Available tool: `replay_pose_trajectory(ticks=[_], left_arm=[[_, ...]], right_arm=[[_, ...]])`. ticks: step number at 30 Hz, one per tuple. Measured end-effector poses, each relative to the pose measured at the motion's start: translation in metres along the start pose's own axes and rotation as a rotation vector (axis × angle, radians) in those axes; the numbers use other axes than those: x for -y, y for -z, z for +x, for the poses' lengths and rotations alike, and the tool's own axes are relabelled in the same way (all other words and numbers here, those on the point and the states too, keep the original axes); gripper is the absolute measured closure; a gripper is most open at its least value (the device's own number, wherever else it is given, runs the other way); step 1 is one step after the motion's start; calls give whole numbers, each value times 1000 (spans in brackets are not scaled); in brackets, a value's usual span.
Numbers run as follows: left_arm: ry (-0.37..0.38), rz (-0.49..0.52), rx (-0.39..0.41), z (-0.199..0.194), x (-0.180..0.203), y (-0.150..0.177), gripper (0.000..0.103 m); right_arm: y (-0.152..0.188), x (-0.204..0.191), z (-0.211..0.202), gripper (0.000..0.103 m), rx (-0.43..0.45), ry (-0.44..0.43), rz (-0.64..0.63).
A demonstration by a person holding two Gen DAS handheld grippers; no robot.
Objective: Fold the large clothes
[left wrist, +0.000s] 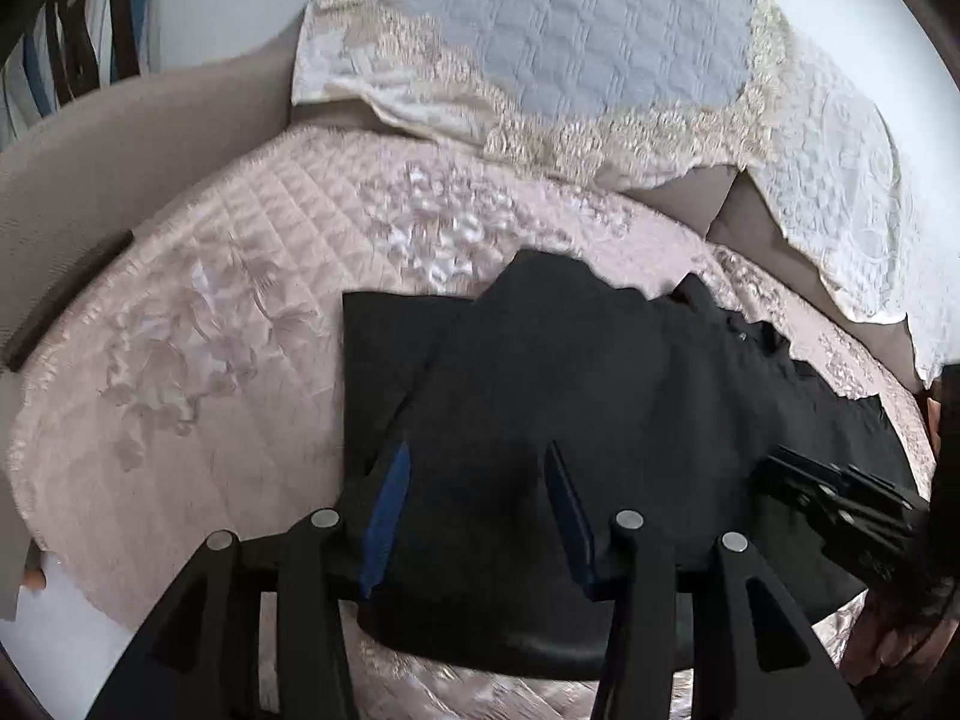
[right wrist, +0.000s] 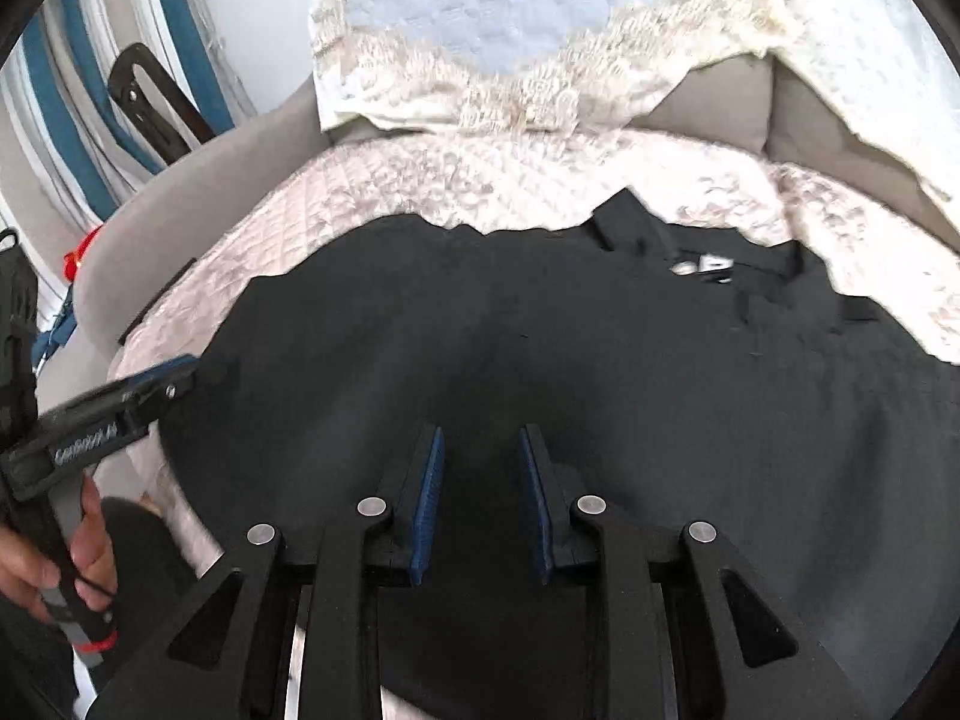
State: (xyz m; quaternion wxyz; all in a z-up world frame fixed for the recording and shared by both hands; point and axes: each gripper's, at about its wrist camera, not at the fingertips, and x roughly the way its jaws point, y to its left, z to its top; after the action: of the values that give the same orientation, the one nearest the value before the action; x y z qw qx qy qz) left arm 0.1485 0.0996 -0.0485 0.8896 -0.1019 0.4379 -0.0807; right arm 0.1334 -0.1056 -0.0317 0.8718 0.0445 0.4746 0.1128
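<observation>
At the left edge of the scene runs a grey upholstered armrest (left wrist: 120,138), and beside it spreads the pink quilted cover (left wrist: 198,312) that carries everything. The black garment (left wrist: 600,372) lies flattened on this cover, toward its near edge and right of its middle, with its long axis running left to right across both views. Its squared left end stops well short of the cover's left edge, and its rumpled collar end reaches toward the right edge.

The left gripper (left wrist: 477,468) hovers over the garment's near-left portion with its jaws moderately wide and nothing between them. The cloth lies directly below and ahead of its blue pads (left wrist: 384,510).

Further right, the right gripper (right wrist: 483,450) points down over the garment's middle with jaws narrow but parted. No cloth is pinched, and the dark fabric fills the view beneath it.

Beyond both, a lace-trimmed blue and cream throw (left wrist: 558,42) drapes over the backrest.

By my reading, the next fold turns on the near edge. Each gripper is already above its own half, the left one nearer the squared left end, so either could drop straight down to pinch.
</observation>
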Motion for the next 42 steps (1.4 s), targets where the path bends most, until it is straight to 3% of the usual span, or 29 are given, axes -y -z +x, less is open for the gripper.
replay_pose_trajectory(ticks=[5,8,12,15,17,23,27,30,31,33,39,42], left_arm=[[-28,44,13,0,4,8,54],[2,-23,33,-10,-7,3,53],[-62,-85,25,0,-28,-6,42],[2,-150,-34,16,-43,-5,35],[29,-165,-25,19,-46,-3,30],[106,-171,-58,14,-34,9,30],[108,-146,-56,10,-26,20,30],[102,-157,-58,11,-26,19,31],[100,-165,-61,13,-27,17,32],[99,-177,-64,16,-28,14,49],[146,-228,-75,11,-36,7,87],[196,-199,-32,-12,-28,-1,90]], right_arm=[[-12,-2,24,78,-34,26,-3],[-17,-4,9,78,-12,1,13],[-10,-8,12,78,-29,-47,26],[-4,-7,29,79,-38,-55,28],[-6,-4,30,80,-36,-63,47],[-10,-8,25,80,-66,-60,44],[20,-21,1,80,-83,-149,25],[41,-27,-5,80,-98,-162,23],[45,-27,-7,80,-91,-167,26],[46,-23,-11,80,-90,-179,44],[45,3,-42,80,-36,-151,117],[54,22,-61,80,-10,-129,159]])
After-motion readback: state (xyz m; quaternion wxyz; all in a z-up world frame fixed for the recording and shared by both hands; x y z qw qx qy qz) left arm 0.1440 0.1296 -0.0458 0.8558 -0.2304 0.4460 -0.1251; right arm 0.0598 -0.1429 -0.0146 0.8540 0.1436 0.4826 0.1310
